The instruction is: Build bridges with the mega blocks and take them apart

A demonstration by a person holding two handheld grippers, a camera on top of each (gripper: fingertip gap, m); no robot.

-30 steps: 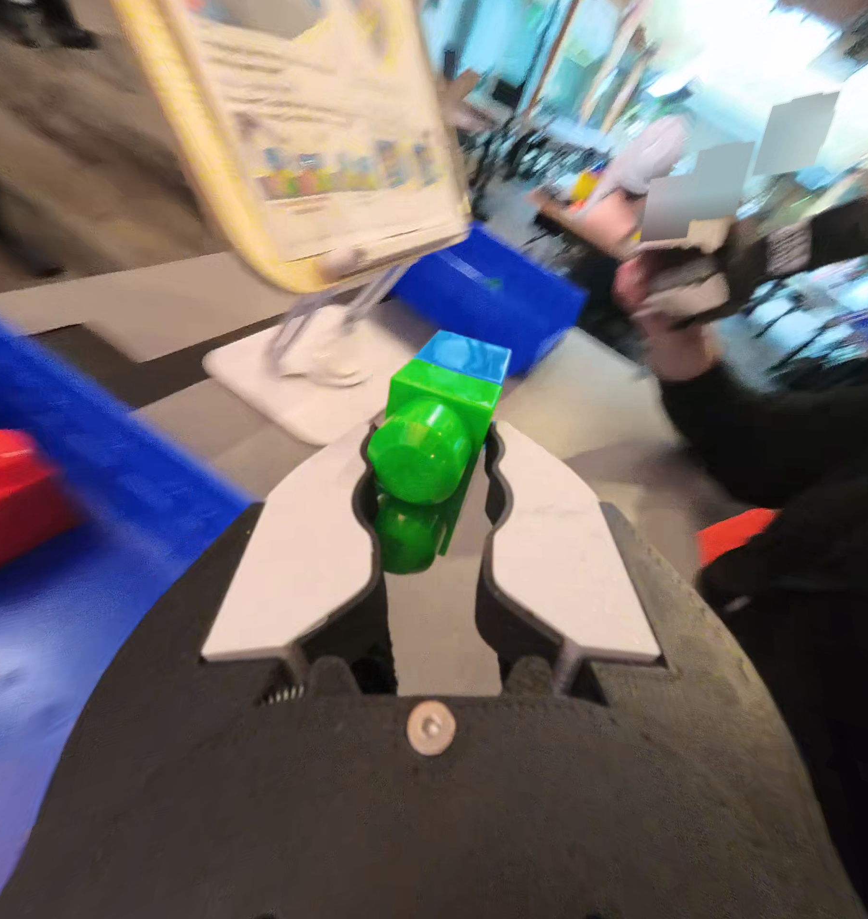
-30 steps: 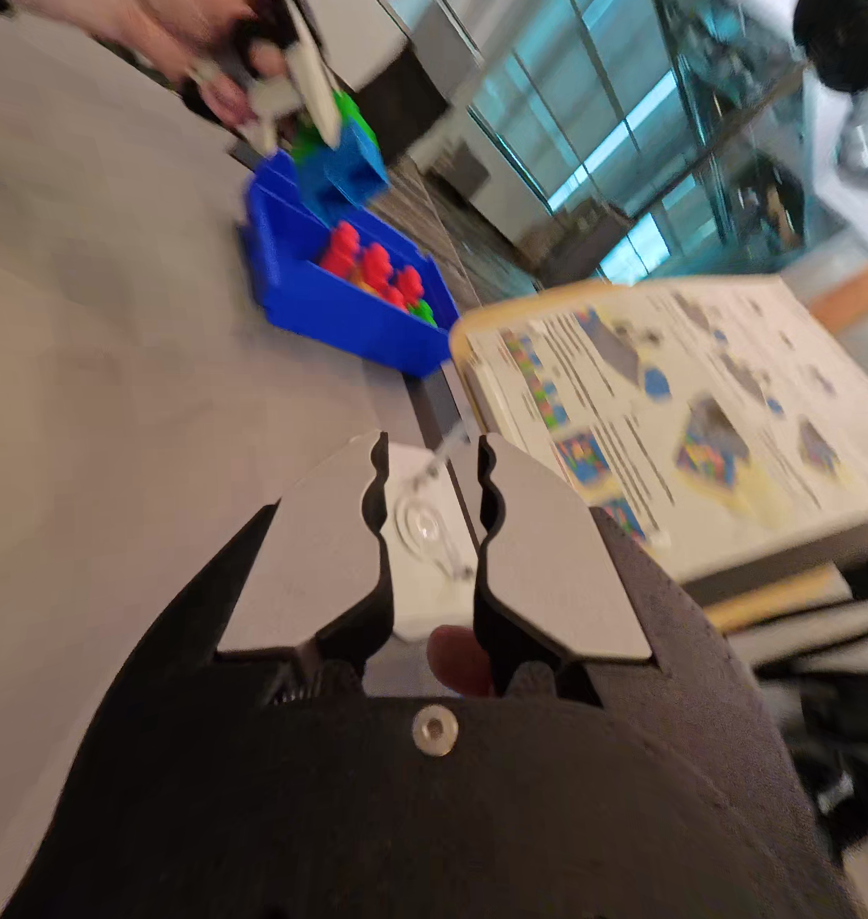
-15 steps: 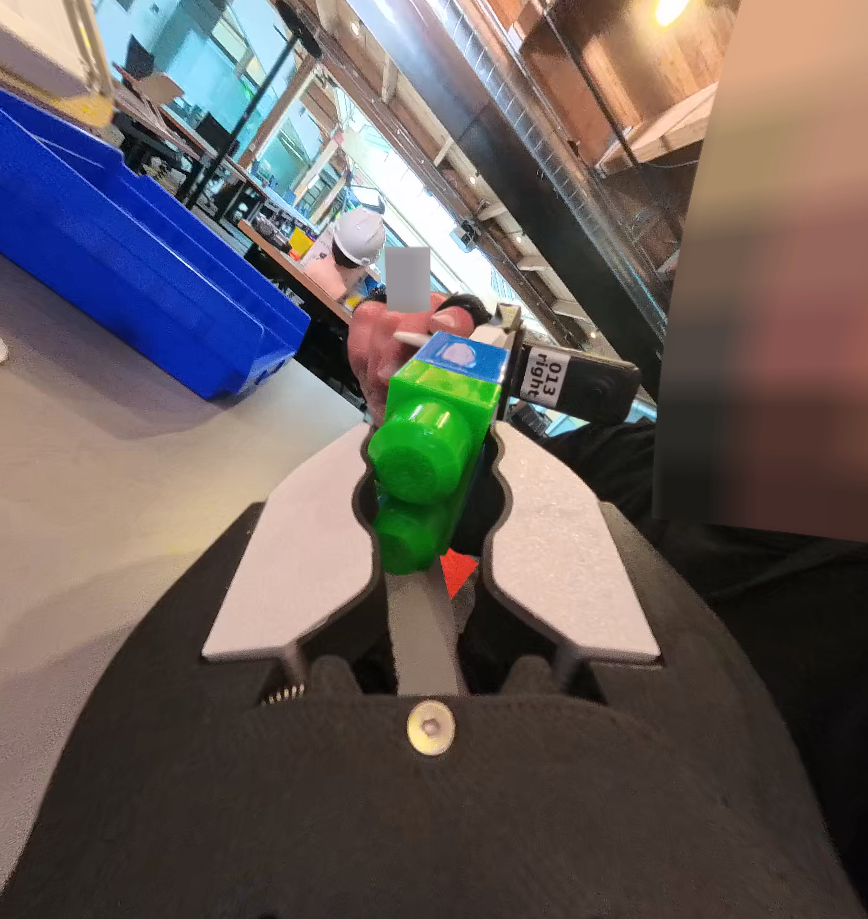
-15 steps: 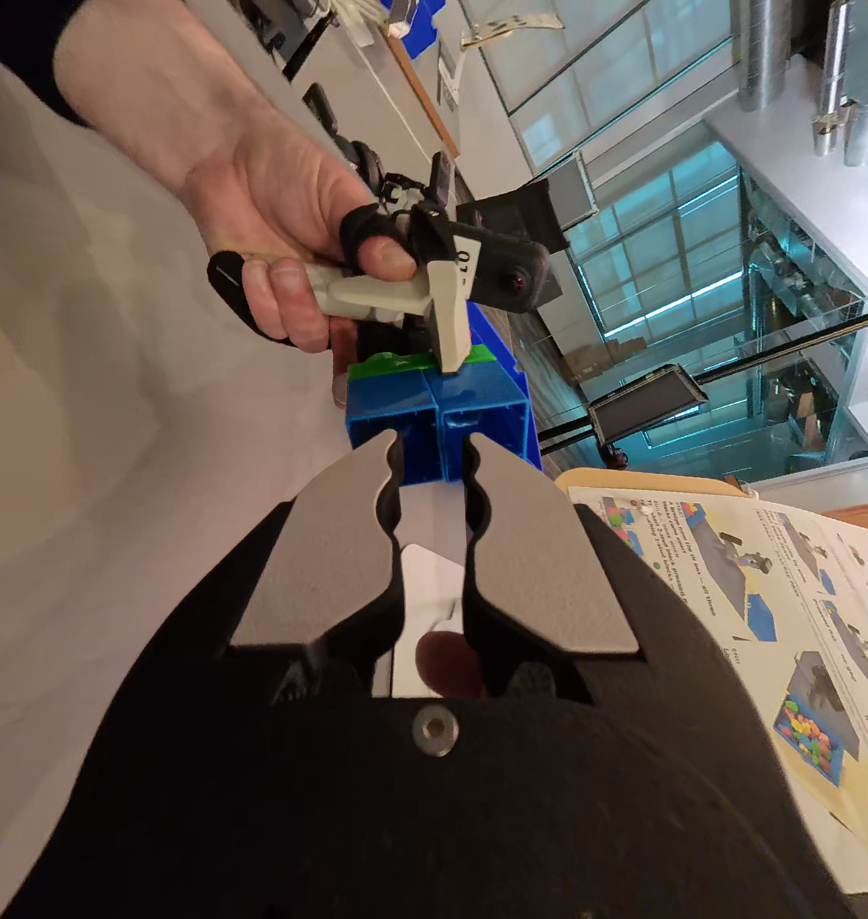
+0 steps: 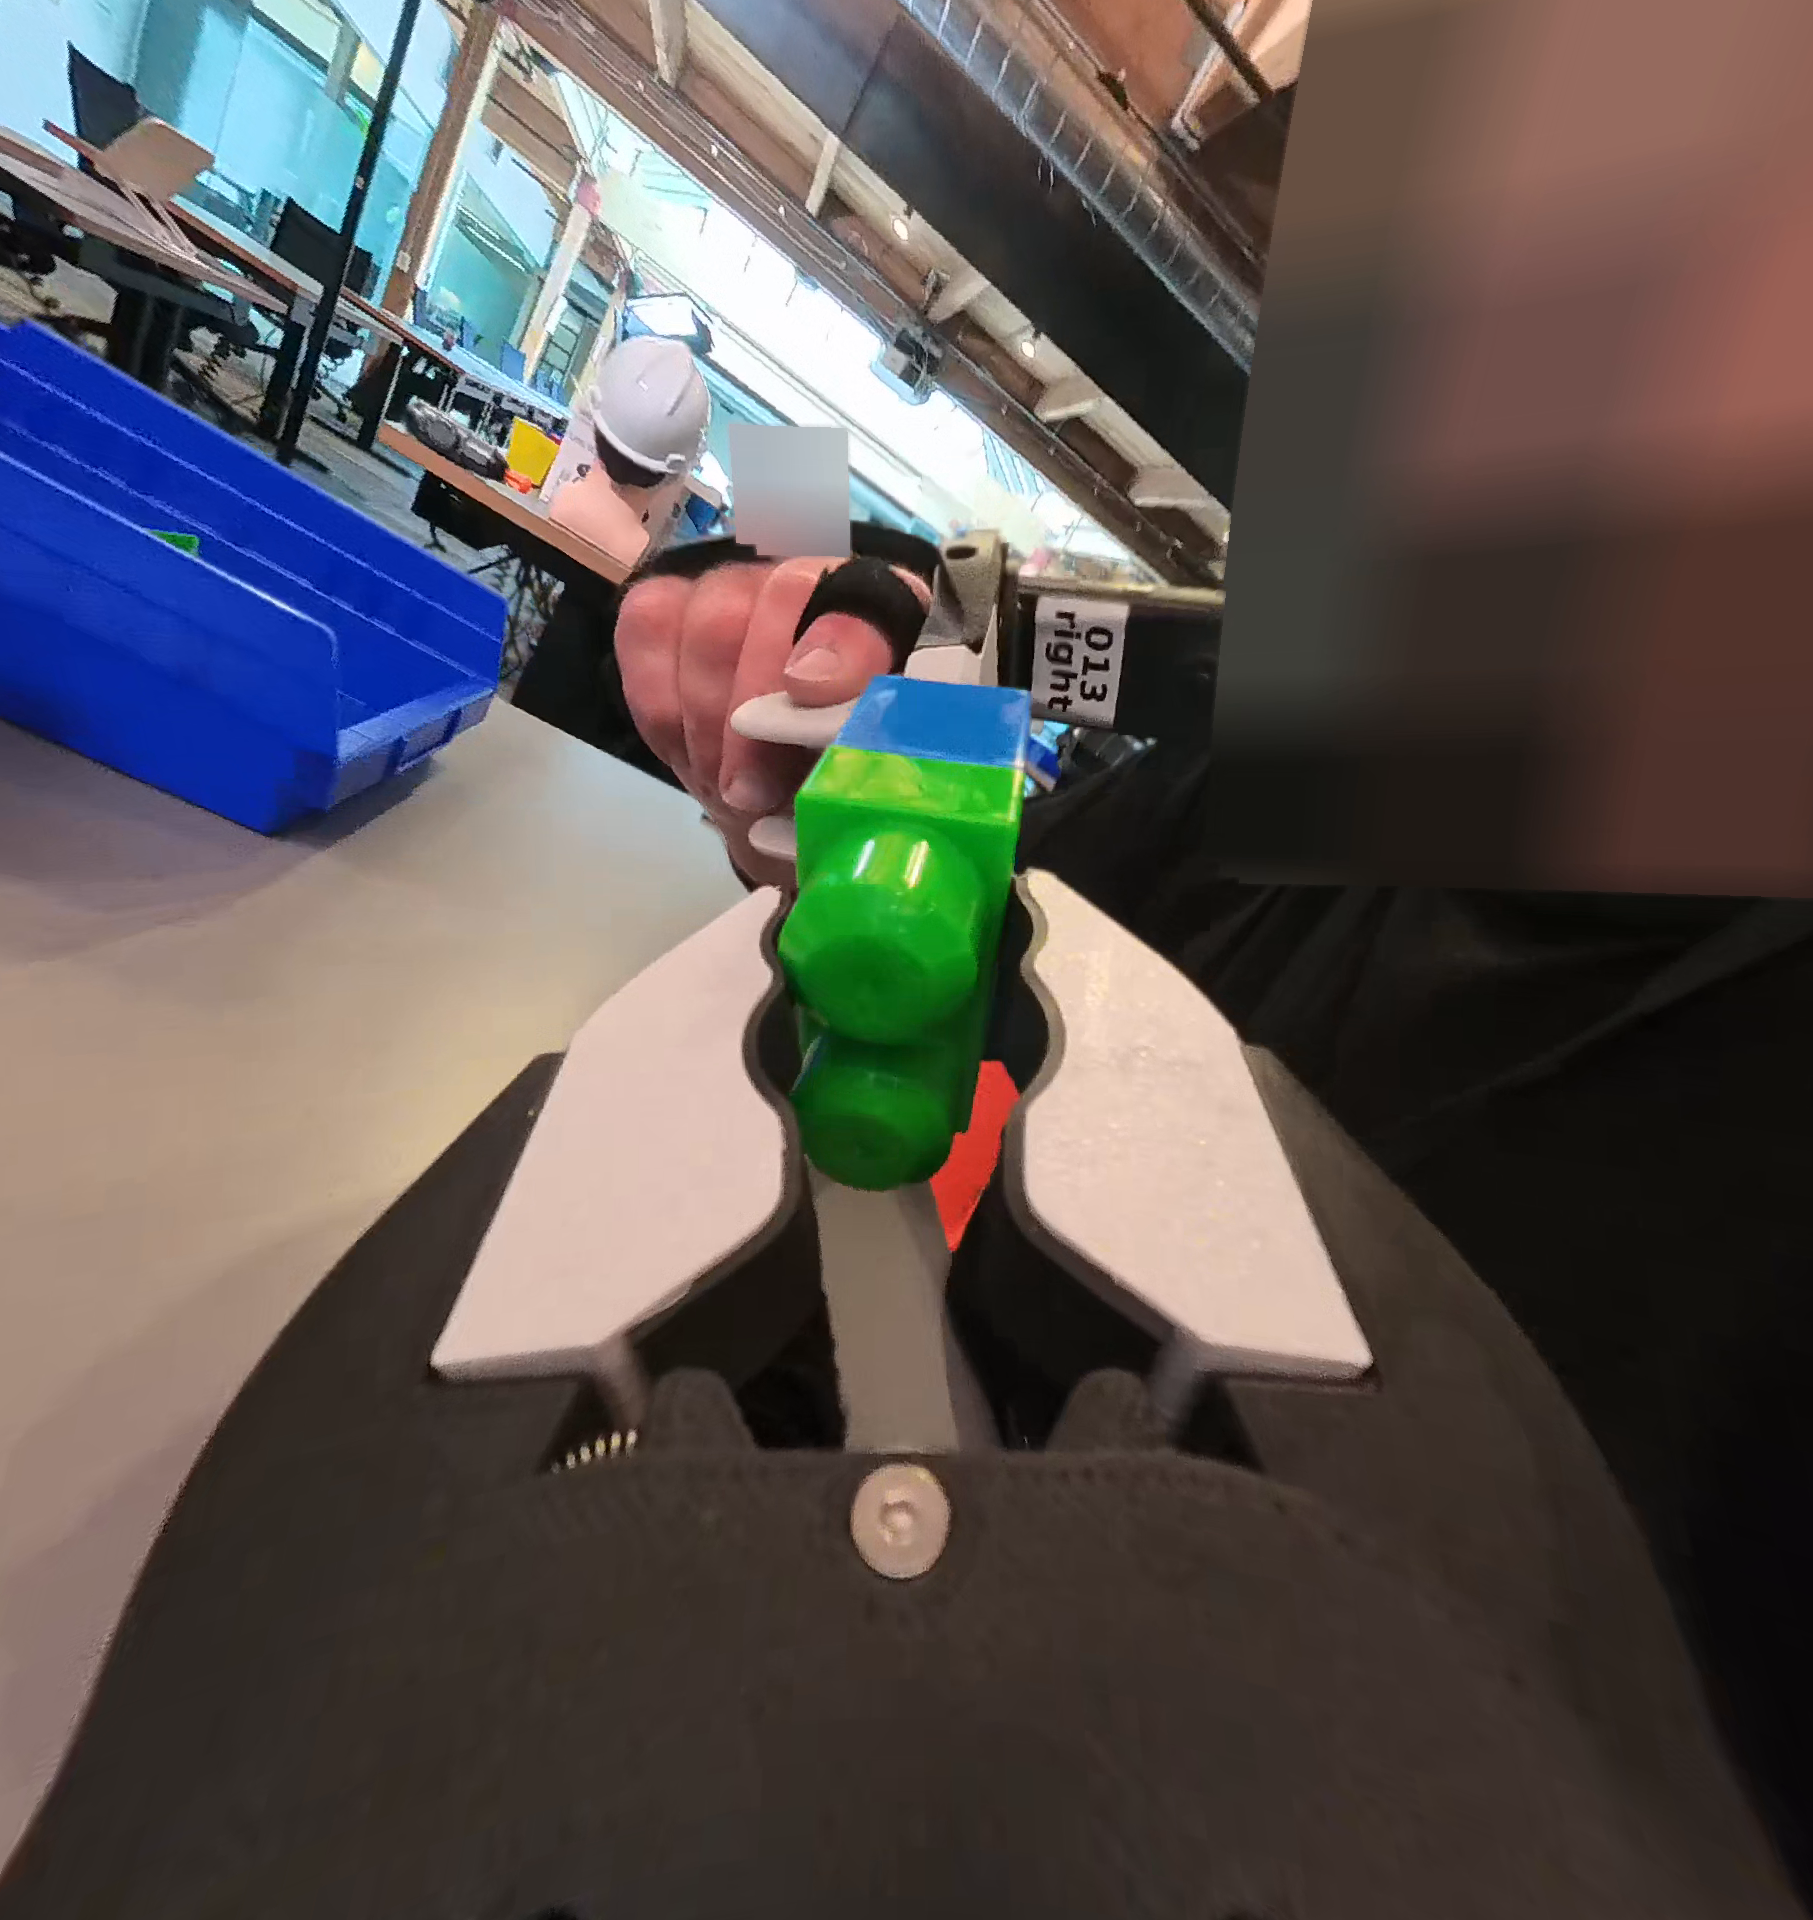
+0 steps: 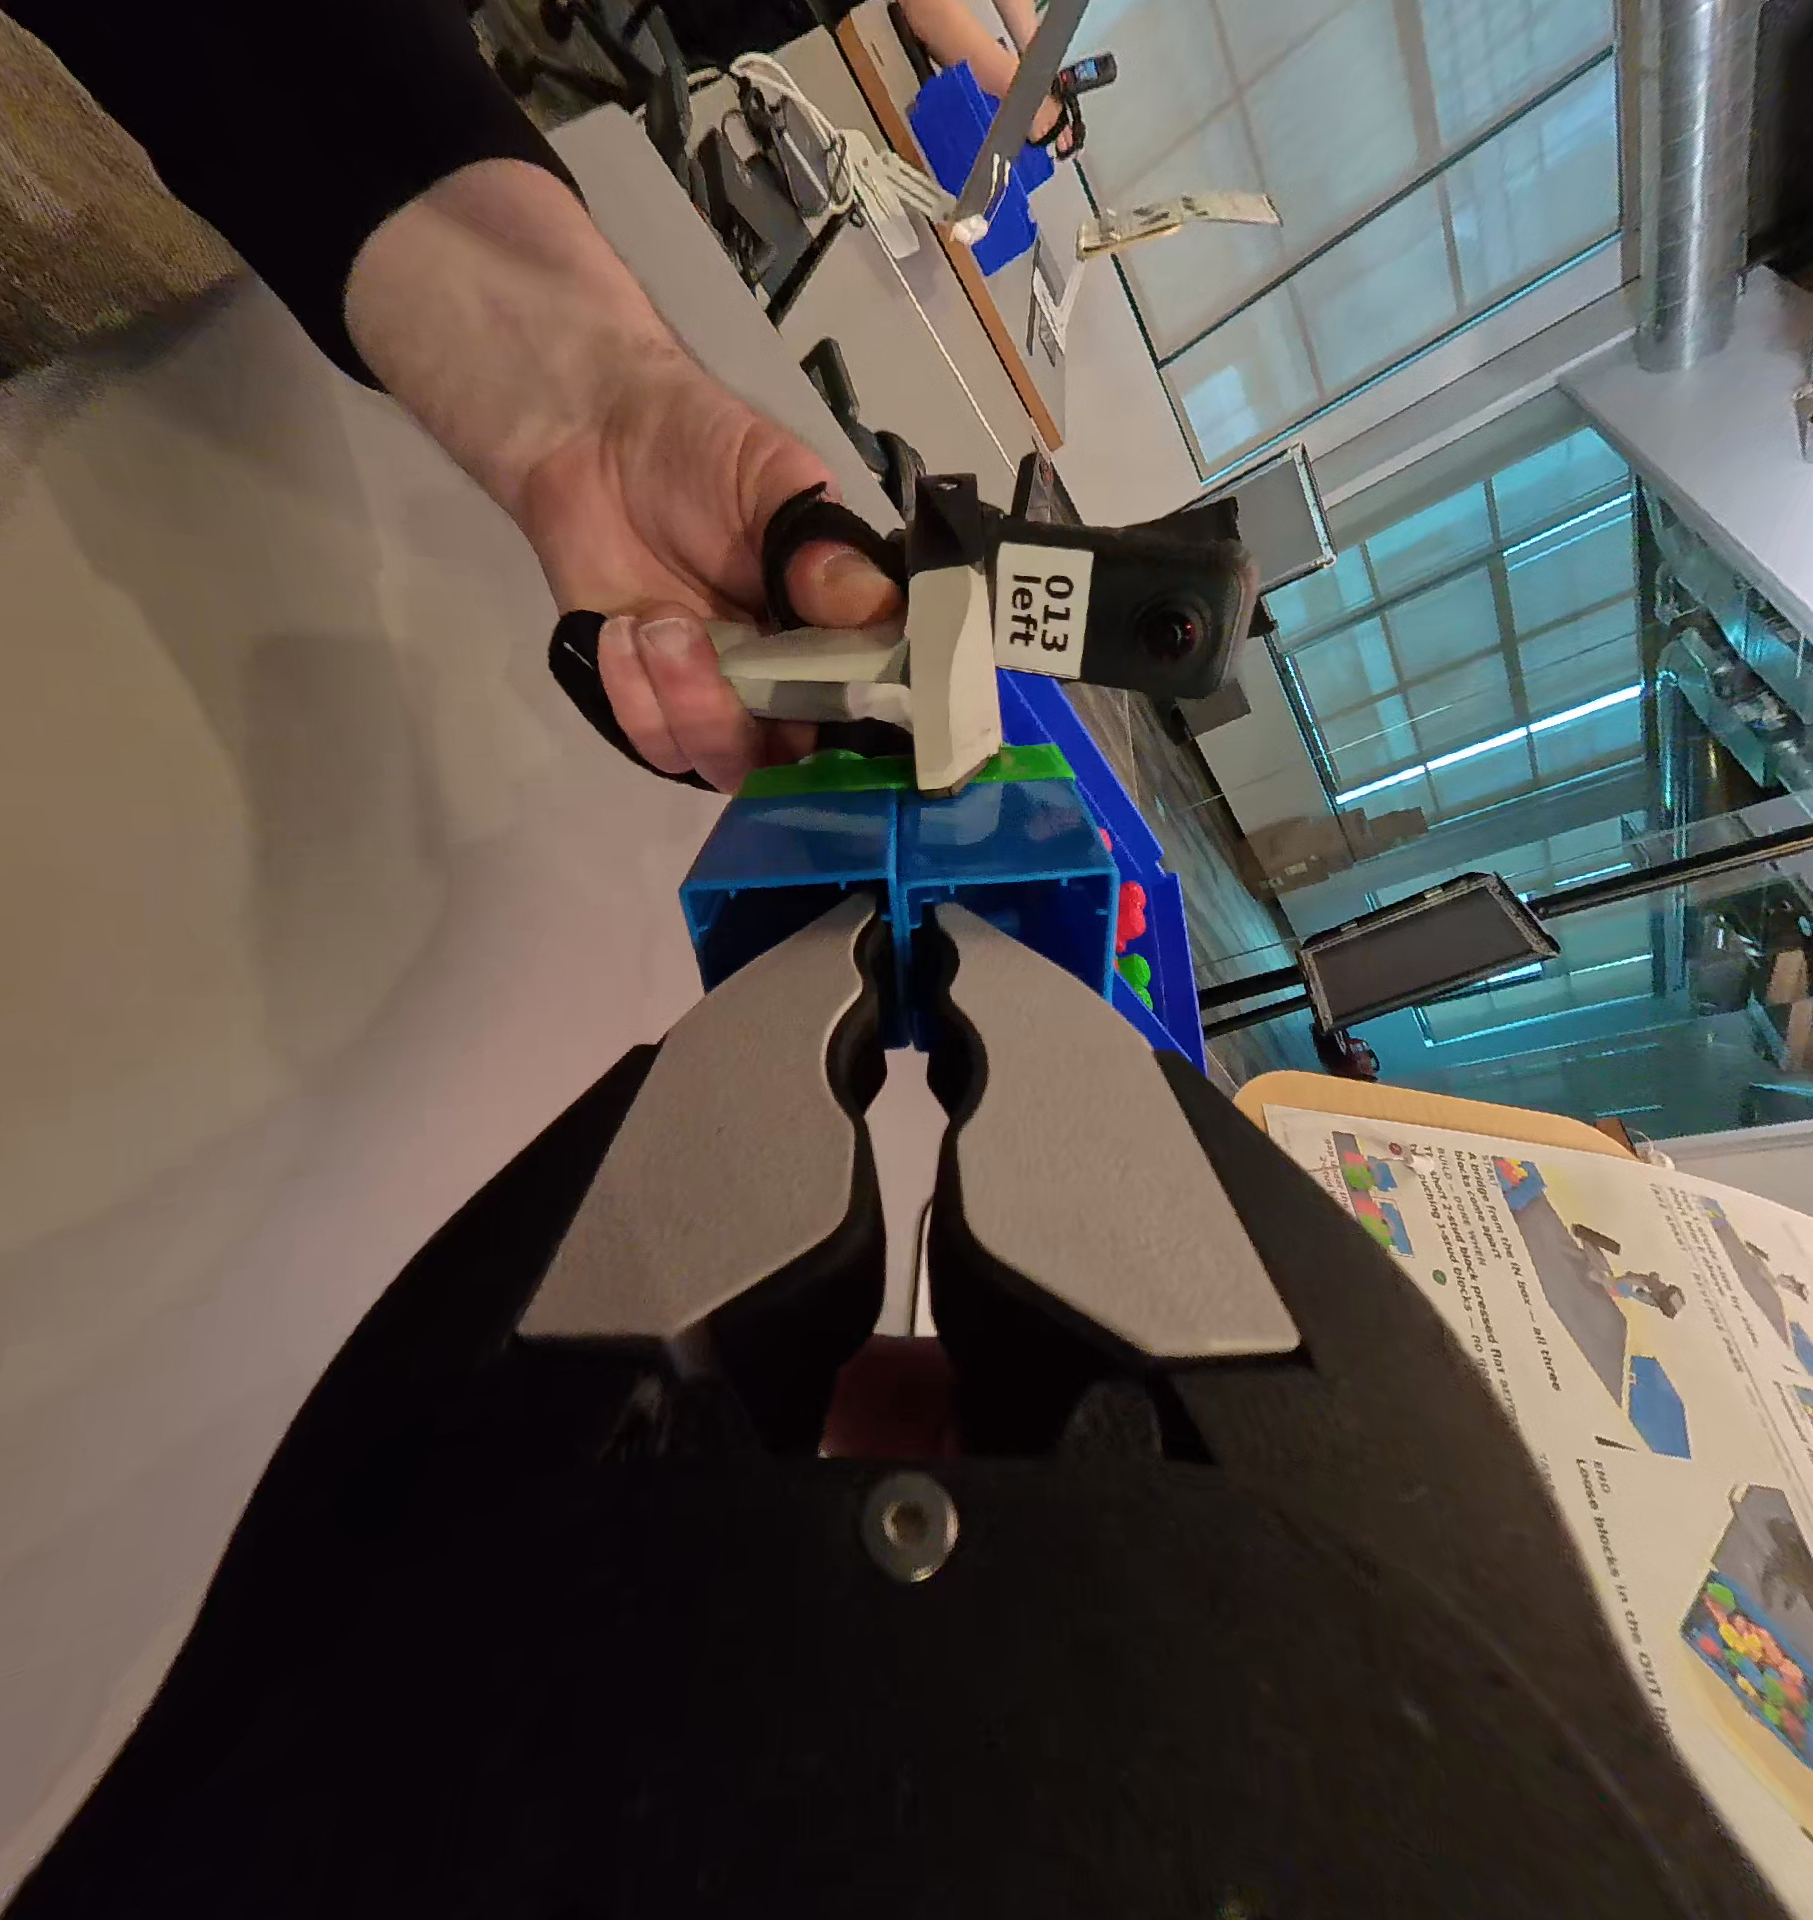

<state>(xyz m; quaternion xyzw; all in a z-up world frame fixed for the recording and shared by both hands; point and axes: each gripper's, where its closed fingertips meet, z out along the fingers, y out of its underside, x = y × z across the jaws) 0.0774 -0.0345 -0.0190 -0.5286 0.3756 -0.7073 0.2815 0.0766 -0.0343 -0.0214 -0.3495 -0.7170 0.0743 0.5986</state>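
Item: green block (image 5: 897,935) with blue block (image 6: 897,873) pressed on, held off the tabletop (image 5: 258,987).

Left claw (image 5: 897,966): closed on the green block, studs facing you.

Right claw (image 6: 904,935): pinched nearly closed on the blue block's centre wall.

Risk: your thin pinch may slip as you pull; twisting could wrench the green block sideways from your left claw.

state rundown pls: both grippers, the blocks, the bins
left gripper: shut on green block
green block: held, joined to blue blocks
blue blocks: two side by side, hollow ends facing right gripper
right gripper: clamped on their shared middle walls
blue bin: holds loose blocks
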